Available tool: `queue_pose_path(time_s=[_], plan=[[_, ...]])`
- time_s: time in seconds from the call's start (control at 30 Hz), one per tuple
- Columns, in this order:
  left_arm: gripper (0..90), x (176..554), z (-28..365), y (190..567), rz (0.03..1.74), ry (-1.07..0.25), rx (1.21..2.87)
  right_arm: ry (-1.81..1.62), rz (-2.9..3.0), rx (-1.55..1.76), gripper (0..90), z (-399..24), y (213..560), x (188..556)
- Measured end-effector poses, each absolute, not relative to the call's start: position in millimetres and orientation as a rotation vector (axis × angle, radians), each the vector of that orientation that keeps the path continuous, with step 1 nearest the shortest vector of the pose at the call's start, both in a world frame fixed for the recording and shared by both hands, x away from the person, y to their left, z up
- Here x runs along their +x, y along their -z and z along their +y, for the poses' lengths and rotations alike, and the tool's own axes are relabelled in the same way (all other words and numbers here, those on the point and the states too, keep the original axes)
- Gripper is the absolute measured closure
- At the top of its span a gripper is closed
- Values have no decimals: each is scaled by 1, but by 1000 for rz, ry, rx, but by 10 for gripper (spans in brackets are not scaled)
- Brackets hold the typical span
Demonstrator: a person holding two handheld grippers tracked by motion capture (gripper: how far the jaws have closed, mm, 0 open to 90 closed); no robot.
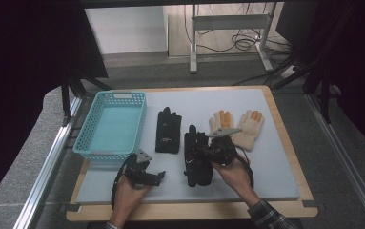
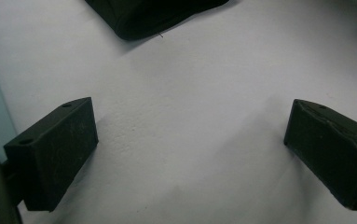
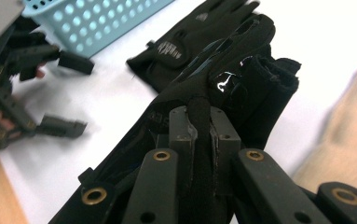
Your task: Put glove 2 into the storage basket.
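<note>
My right gripper (image 1: 203, 151) is shut on a black glove (image 1: 195, 162), pinching a fold of its fabric; in the right gripper view the glove (image 3: 223, 65) drapes away from the closed jaws of the right gripper (image 3: 203, 122). A second black glove (image 1: 168, 131) lies flat on the mat beside it, and it is the second black glove (image 3: 185, 42) lying farther off near the basket. My left gripper (image 1: 160, 177) stands open just above the mat at the front left. Between the spread jaws of the left gripper (image 2: 190, 140) there is bare mat, with a black glove's cuff (image 2: 153, 14) beyond.
A teal plastic basket (image 1: 123, 93) stands on the table's left side, seen as the basket (image 3: 97, 23) behind the left gripper (image 3: 71, 95). Two cream gloves with orange fingertips (image 1: 220, 121) (image 1: 249, 128) lie to the right. The mat lies on a wooden board (image 1: 292, 157).
</note>
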State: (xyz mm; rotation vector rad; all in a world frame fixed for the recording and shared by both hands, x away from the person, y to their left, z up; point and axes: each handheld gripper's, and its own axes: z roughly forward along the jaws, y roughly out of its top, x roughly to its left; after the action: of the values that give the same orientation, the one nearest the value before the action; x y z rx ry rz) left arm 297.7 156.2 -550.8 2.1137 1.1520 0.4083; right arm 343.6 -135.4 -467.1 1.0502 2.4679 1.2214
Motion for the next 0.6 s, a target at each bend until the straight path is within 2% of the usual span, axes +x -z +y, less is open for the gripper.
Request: queue_pose_path(time_s=[0.2,0.23,0.37,0.6], plan=[[28,297,156,551,1155,-406,2112,-1207,2468,1089,787,-134,497,330],[28,297,156,551,1155,-407,2112,-1199,2471,1099,763,-134,501,329],[28,297,156,551,1156,-406,2110,-1191,2461,1089,543,-139,499,332],[28,298,156,551,1152,-408,2116,-1190,2468,1032,408,-142,485,348]])
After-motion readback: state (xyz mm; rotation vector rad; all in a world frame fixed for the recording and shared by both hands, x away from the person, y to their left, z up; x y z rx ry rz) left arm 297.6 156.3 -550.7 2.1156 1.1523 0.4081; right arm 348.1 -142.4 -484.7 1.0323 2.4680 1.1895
